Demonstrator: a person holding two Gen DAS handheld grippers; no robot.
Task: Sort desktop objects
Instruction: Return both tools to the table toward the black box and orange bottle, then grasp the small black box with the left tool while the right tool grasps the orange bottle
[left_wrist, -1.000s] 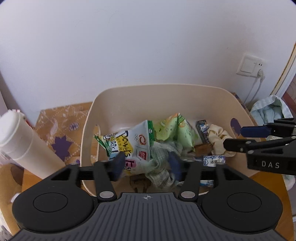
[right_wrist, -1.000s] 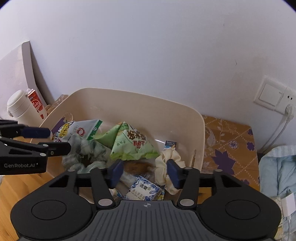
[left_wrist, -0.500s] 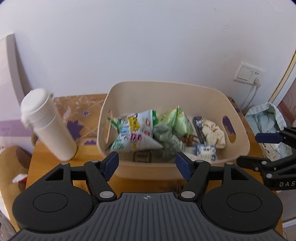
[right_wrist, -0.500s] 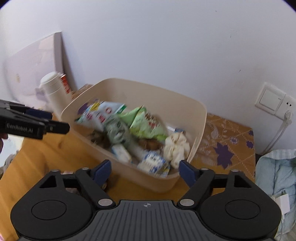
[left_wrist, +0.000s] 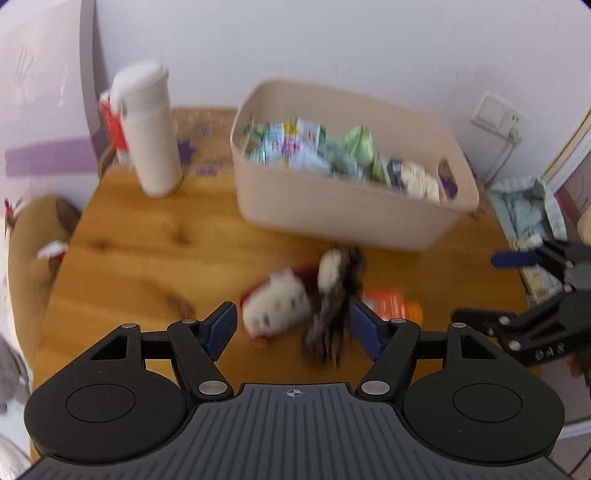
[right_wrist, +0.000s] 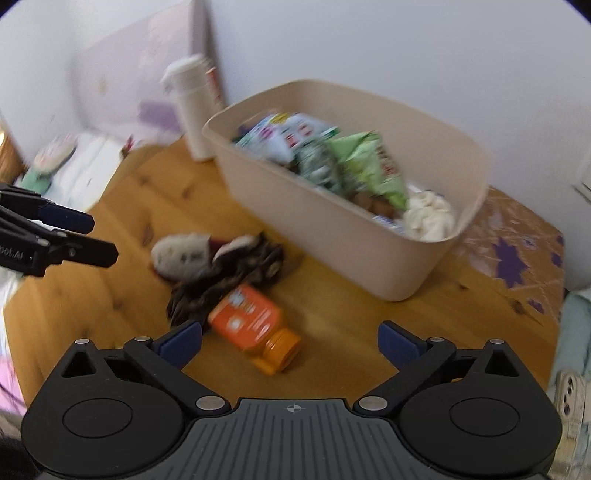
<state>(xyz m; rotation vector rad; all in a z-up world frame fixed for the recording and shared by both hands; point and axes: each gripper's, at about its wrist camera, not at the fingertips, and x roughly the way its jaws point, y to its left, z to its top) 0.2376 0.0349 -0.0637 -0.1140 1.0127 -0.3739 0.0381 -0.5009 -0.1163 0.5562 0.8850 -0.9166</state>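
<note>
A beige basket (left_wrist: 332, 218) (right_wrist: 332, 236) holds several snack packets and a cream scrunchie. In front of it on the wooden table lie a white and red plush toy (left_wrist: 275, 308) (right_wrist: 181, 254), a dark brown furry thing (left_wrist: 332, 314) (right_wrist: 229, 284) and an orange bottle (left_wrist: 388, 306) (right_wrist: 251, 321) on its side. My left gripper (left_wrist: 291, 326) (right_wrist: 101, 239) hovers open above the plush toy, its pads off it. My right gripper (right_wrist: 290, 341) (left_wrist: 476, 288) is over the bottle with its jaws opening, and its pads do not touch the bottle.
A white flask (left_wrist: 147, 129) (right_wrist: 192, 107) stands left of the basket with a red carton (left_wrist: 110, 125) behind it. A patterned cloth (right_wrist: 517, 251) covers the table's far side. Pale blue fabric (left_wrist: 524, 206) lies off the right edge. A wall socket (left_wrist: 498, 114) is at the back right.
Both grippers have pulled back from over the basket to the table in front of it. The plush toy, brown thing and bottle have come into view. The right jaws have spread wider.
</note>
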